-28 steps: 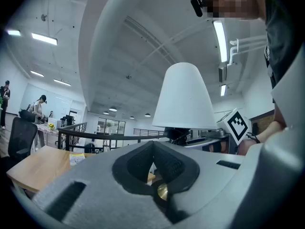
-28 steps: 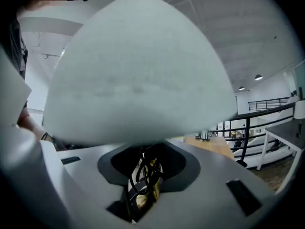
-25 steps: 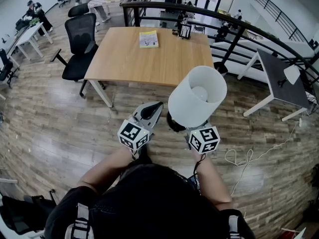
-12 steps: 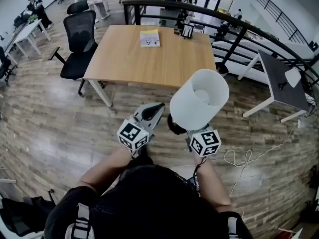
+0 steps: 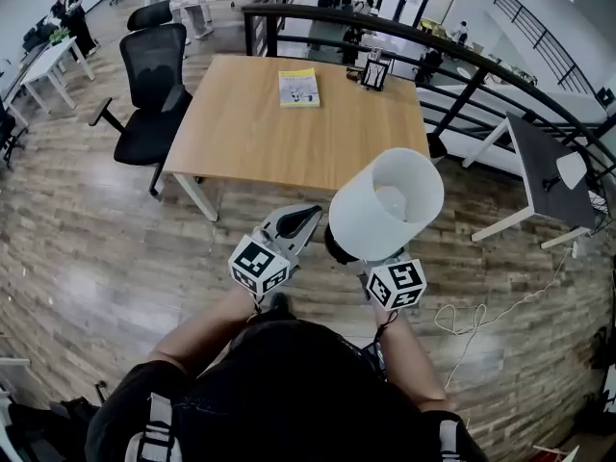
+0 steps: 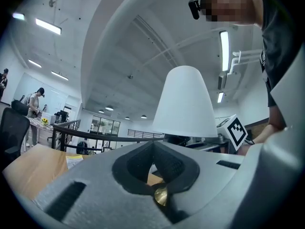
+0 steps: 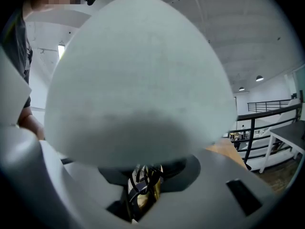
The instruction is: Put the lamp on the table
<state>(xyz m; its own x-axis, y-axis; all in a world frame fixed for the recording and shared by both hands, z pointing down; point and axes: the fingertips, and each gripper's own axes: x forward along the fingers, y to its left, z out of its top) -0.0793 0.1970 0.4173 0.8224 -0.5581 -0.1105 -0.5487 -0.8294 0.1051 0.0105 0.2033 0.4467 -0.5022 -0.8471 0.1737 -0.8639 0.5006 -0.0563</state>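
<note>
Right tool: my right tool (image 7: 143, 191) is clamped on the brass stem of the lamp (image 5: 385, 205), just under the shade. The jaws stand fairly wide, and a black cord is looped round that stem.
Left tool: my left tool (image 5: 306, 215) has its jaws together with nothing between them. It sits just beside the lamp, on its left.
Lamp: the white shade is tilted with its open top towards my head camera. The lamp is held in the air over the floor, on the near side of the counter and not touching it.
Counter: the counter (image 5: 289, 138) has a light wood top and white legs. It carries a booklet and a small frame at its far edge.
Booklet: the booklet (image 5: 299, 87) has a yellow-green cover; its print is too small to read.
Frame: the small dark frame (image 5: 374, 73) stands upright; I cannot make out its content.
Floor: the wood plank floor (image 5: 87, 248) has a white cable (image 5: 476, 316) lying loose at the right.
Room: a black office chair (image 5: 152, 75) stands at the counter's left and a dark curved railing (image 5: 462, 51) runs behind it. A grey-topped table (image 5: 539, 166) is at the right.
Markings: each tool's cube bears black-and-white square markers.
</note>
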